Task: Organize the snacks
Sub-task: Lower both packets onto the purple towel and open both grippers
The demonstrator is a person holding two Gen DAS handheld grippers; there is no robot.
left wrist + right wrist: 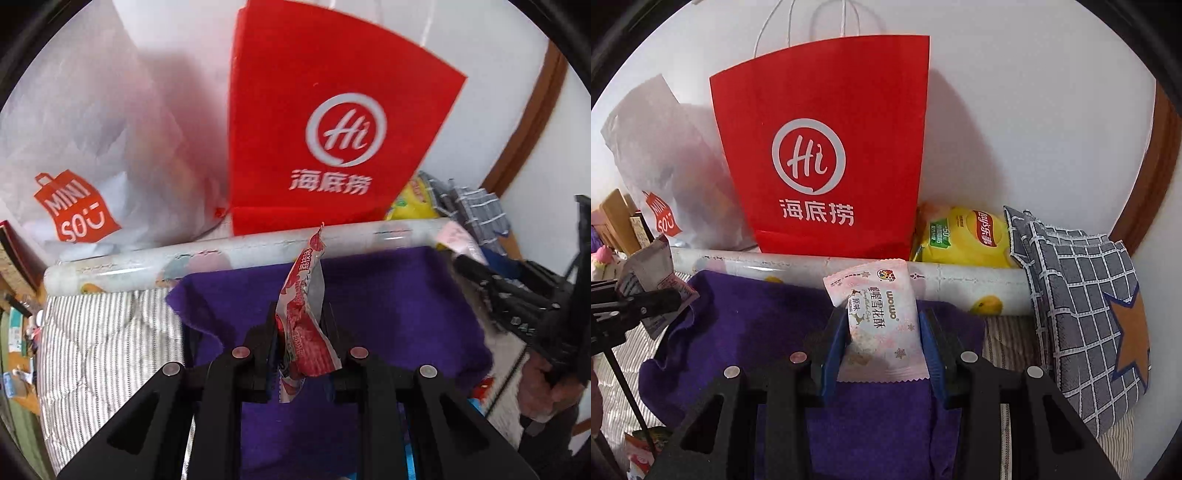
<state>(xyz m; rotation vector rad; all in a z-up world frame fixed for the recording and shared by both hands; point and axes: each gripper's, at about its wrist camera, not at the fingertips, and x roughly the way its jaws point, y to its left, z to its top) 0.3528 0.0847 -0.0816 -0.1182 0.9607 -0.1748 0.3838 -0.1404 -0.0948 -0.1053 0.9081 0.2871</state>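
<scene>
Both tongs are the same chunky black plastic build. On the left tongs [300, 328] two angled black arms with triangular cutouts run up to the jaws, with four round silver pins across the linkage, two on each side. Its fingers [264, 341] look plain black. The right tongs [882, 332] have the same black frame, same cutouts and four silver pins, but the fingers [833, 350] wear blue pads on the inner faces.
</scene>
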